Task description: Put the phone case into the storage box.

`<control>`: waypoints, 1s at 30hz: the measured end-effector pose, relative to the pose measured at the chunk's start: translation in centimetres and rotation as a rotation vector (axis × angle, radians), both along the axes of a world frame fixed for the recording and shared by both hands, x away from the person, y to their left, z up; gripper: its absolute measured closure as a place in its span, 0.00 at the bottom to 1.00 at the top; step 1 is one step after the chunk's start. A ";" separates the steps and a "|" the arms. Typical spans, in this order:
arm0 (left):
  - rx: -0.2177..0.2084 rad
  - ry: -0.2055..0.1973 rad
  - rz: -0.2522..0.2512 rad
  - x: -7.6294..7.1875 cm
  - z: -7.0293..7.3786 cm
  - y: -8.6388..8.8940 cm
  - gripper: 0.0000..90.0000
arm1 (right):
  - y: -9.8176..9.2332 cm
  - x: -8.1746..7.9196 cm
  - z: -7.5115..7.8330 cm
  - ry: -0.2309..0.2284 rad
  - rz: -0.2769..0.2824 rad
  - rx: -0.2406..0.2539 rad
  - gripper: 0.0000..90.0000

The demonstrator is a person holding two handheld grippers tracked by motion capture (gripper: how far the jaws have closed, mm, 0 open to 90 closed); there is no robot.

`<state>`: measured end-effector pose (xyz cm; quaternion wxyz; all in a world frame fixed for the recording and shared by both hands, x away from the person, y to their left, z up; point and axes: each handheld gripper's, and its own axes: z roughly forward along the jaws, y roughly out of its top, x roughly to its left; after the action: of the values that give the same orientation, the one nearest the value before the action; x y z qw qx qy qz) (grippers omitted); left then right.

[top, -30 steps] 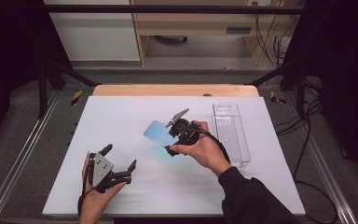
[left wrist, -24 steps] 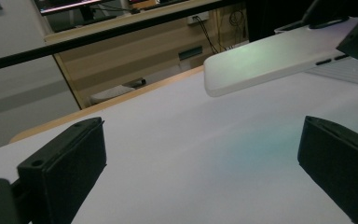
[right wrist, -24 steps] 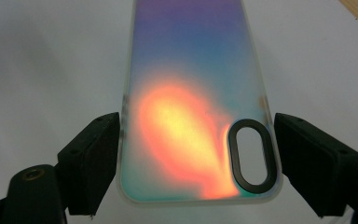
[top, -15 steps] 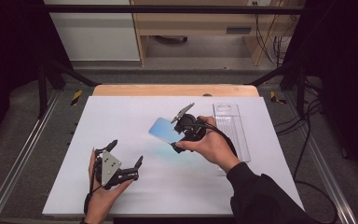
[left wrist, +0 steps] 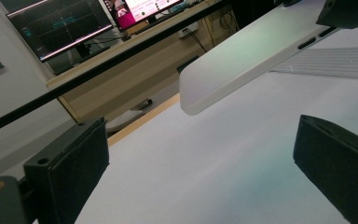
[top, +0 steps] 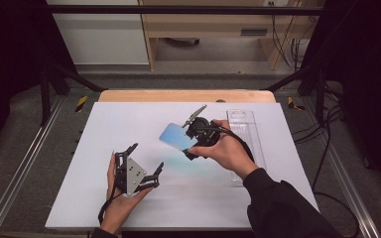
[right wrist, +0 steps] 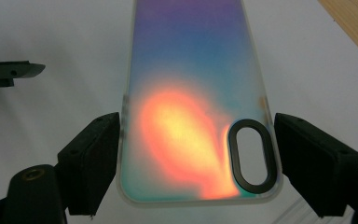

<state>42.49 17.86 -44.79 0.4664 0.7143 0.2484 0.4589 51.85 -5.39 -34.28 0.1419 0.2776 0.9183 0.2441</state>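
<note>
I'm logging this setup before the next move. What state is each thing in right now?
phone case: held off the table, empty, tilted.
right gripper: shut on the phone case, one pad on each long edge by the camera cutout.
left gripper: open, nothing between its jaws, held near the table's front left.
clear tray: lying flat on the table's right side, seemingly empty.
table: white top.

A clear plastic tray (top: 245, 144) is seen lying on the white surface (top: 129, 124) near its right edge. Beyond the surface's far wooden edge (top: 186, 95), monitors (left wrist: 60, 23) are seen on a wooden desk (left wrist: 135, 79).
</note>
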 end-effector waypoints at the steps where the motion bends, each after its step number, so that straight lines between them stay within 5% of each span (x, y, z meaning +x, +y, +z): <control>1: 0.000 -0.003 0.003 0.0 -0.1 0.0 0.03 | 0.1 0.0 0.0 0.005 0.001 0.005 0.20; 10: 0.027 -0.035 0.029 -0.3 -0.1 0.2 0.05 | 1.0 -0.1 0.4 0.007 0.015 -0.004 0.20; 30: 0.166 -0.073 0.014 -0.6 -0.7 -1.1 0.10 | 2.9 -1.1 0.2 0.041 0.066 0.004 0.20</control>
<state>41.85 16.78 -45.52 0.4113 0.7314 0.1972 0.5070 50.75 -2.45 -34.07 0.1143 0.2526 0.9292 0.2445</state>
